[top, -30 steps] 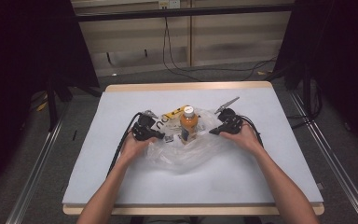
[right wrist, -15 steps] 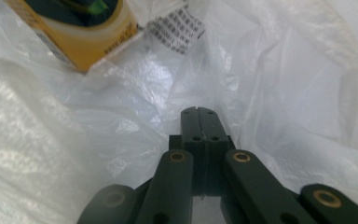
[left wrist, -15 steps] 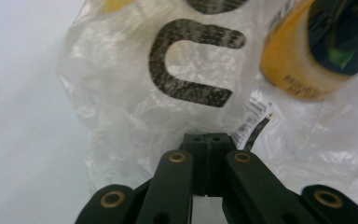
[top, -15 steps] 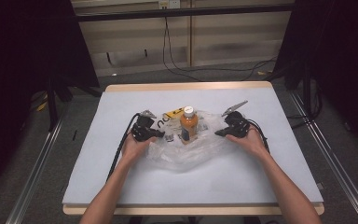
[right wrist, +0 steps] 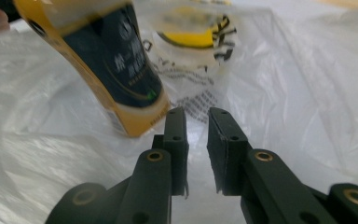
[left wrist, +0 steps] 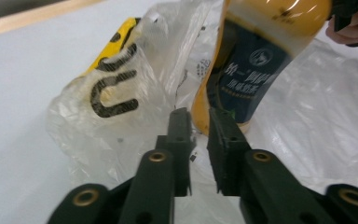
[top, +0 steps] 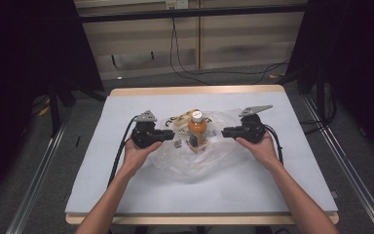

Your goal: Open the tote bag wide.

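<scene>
Standing upright on the clear plastic bag (top: 195, 156), the orange drink bottle (top: 197, 130) looks unpacked; the yellow packet (top: 181, 121) behind it remains. Left gripper (top: 168, 135) and right gripper (top: 226, 131) flank it, jaws just parted slightly, pinching nothing.

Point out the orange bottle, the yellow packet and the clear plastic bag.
orange bottle (top: 197, 130): high view, on its body.
yellow packet (left wrist: 106, 56): left gripper view, on its yellow face.
clear plastic bag (top: 202, 158): high view, on its crumpled near part.
</scene>
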Available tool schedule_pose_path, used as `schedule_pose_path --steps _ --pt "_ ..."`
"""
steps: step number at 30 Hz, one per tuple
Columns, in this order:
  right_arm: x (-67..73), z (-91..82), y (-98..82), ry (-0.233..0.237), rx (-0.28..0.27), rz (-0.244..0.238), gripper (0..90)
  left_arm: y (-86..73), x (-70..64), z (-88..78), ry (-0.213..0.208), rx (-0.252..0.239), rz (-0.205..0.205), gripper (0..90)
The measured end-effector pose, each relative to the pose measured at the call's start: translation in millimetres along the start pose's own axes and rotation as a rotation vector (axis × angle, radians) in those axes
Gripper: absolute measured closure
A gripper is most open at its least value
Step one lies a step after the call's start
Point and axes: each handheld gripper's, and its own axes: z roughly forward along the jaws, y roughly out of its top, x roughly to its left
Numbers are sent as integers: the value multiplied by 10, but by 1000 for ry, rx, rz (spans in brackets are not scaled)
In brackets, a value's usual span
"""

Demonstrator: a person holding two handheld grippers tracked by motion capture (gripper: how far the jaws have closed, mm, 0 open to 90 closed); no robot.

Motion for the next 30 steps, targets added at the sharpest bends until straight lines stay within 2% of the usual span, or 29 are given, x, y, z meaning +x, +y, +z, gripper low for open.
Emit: schedule_pose_path --steps 1,2,4,6,8,9,10,12,14,16,19,20,22,24,26,28,30 --pt "13 -21 5 -3 -17 0 751 0 -11 -28 -3 -16 4 725" --pt "22 -40 7 2 -29 -4 682 -4 -32 -69 7 -33 23 694" --pt "41 -78 3 6 -65 7 581 -15 -57 -119 8 -56 30 647" --pt "62 -106 -6 11 -79 2 484 -40 -85 -178 30 -76 22 573" --pt "91 -134 -16 -12 -109 8 383 -72 -101 -218 46 -94 21 497" --pt "111 -158 -23 -22 -125 1 377 -85 -118 -239 79 -94 21 436" --pt "140 -191 -31 -33 -155 -14 335 -96 -126 -255 86 -101 13 336" --pt "170 -225 -28 -49 -176 -5 193 -121 -129 -310 62 -133 -15 276" --pt "193 -274 -30 -32 -195 16 126 -131 -161 -375 94 -162 -9 185" --pt "218 -310 -43 -46 -214 19 32 -139 -181 -423 91 -178 -11 154" --pt "260 -384 -88 -50 -243 5 26 -171 -235 -490 107 -179 11 82" --pt "274 -405 -103 -55 -253 5 8 -186 -251 -512 99 -178 14 57" --pt "300 -457 -138 -70 -269 0 11 -221 -278 -570 116 -171 29 56" --pt "339 -516 -182 -85 -292 -15 9 -277 -296 -626 120 -195 15 45" --pt "378 -577 -222 -90 -307 -26 14 -327 -307 -677 139 -195 9 44" --pt "415 -637 -253 -88 -315 -22 13 -354 -342 -720 124 -210 -13 40" --pt "451 -711 -286 -94 -331 -21 16 -370 -405 -771 142 -197 6 36"
